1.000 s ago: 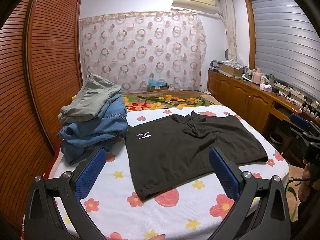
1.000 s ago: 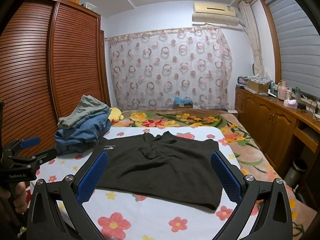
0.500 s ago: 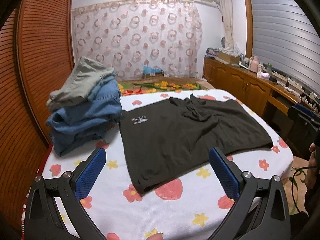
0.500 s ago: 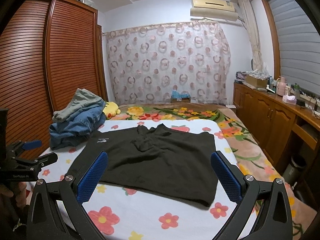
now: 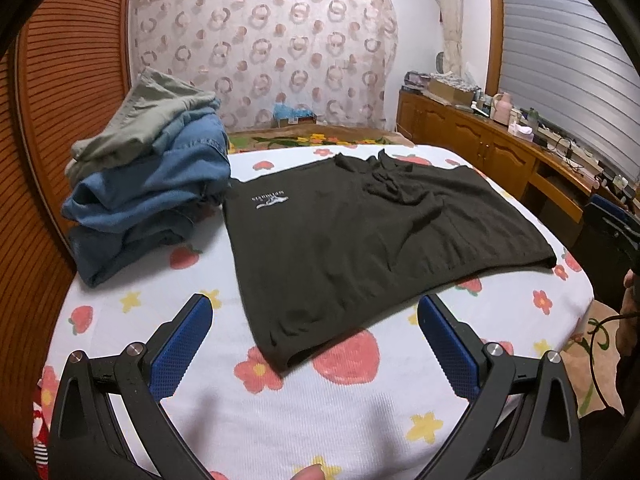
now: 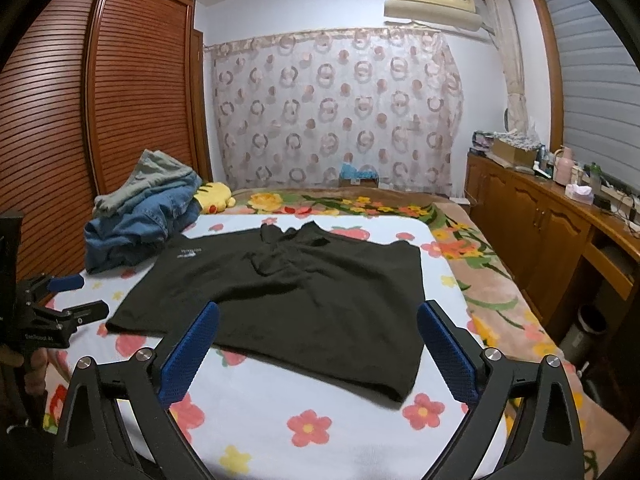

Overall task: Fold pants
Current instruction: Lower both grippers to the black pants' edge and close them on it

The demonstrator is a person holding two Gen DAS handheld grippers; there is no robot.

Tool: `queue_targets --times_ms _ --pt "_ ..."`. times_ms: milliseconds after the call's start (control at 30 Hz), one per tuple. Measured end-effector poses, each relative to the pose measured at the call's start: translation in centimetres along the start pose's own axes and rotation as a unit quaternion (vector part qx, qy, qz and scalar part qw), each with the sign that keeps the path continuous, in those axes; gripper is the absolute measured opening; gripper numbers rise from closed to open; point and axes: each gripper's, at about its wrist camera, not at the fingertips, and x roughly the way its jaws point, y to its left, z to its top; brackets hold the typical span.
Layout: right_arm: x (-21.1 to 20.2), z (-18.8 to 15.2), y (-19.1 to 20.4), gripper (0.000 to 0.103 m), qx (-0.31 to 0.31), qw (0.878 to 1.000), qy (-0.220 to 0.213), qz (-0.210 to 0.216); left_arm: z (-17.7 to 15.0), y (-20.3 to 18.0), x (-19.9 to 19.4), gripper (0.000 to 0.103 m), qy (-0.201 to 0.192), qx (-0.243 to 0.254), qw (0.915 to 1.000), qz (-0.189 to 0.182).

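Observation:
A pair of dark brown shorts [image 5: 368,240] lies spread flat on the white flowered bed sheet [image 5: 320,408], with a small white logo near its left side. It also shows in the right wrist view [image 6: 296,292]. My left gripper [image 5: 316,340] is open and empty, just above the near left corner of the shorts. My right gripper [image 6: 316,344] is open and empty, above the near edge of the shorts toward the right. The left gripper also shows from the side in the right wrist view [image 6: 76,296].
A pile of folded jeans and grey-green trousers [image 5: 148,184] sits at the sheet's far left, beside the wooden wardrobe [image 6: 80,120]. A yellow plush toy [image 6: 214,198] lies behind it. A wooden counter with clutter [image 6: 560,216] runs along the right. A bin [image 6: 588,328] stands on the floor.
Both grippers have moved forward and down toward the near edge of the shorts, which look larger now. The shorts have not moved. Both grippers stay open.

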Motion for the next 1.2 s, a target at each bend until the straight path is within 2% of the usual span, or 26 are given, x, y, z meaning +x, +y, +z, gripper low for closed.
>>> queue_targets --times_ms 200,367,467,767,900,1100,1200 --pt "0.5 0.2 -1.1 0.093 0.001 1.000 0.025 0.005 -0.6 0.3 1.2 0.103 0.023 0.004 0.9997 -0.002" --pt "0.7 0.1 -2.0 0.088 0.007 0.999 0.047 0.000 -1.2 1.3 2.2 0.099 0.043 -0.003 0.9991 -0.003" --pt "0.7 -0.3 -2.8 0.084 0.013 0.998 0.060 -0.008 -1.6 2.1 2.6 0.095 0.051 -0.012 0.9986 -0.004" --pt "-0.2 -0.3 -3.5 0.081 0.028 0.995 0.091 -0.028 -2.4 3.5 3.0 0.081 0.062 -0.025 0.9977 -0.010" --pt "-0.7 0.1 -3.1 0.078 0.034 0.994 0.102 -0.029 -2.5 3.7 3.2 0.068 0.066 -0.030 0.9973 -0.014" --pt "-0.5 0.4 -2.8 0.070 0.038 0.992 0.115 -0.020 -2.5 3.5 3.3 0.056 0.065 -0.026 0.9973 -0.020" --pt "-0.4 0.8 -2.8 0.061 0.038 0.992 0.121 -0.012 -2.4 3.3 3.4 0.053 0.065 -0.021 0.9975 -0.020"
